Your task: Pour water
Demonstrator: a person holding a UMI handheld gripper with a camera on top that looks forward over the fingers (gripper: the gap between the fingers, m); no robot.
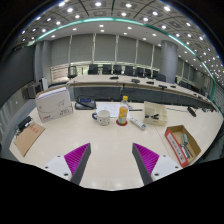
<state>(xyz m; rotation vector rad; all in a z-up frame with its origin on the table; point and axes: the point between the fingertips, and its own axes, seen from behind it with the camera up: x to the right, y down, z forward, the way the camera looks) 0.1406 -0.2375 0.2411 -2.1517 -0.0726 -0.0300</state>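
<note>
gripper (pixel 111 160) is being held with its fingers spread and empty, while bottle (pixel 123 112) is being seen upright straight ahead, well beyond them, beside cup (pixel 103 117) on table (pixel 110 150).

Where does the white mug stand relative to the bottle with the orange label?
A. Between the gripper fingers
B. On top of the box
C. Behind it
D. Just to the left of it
D: the white mug stands on the table immediately left of the bottle, well beyond the open gripper.
</note>
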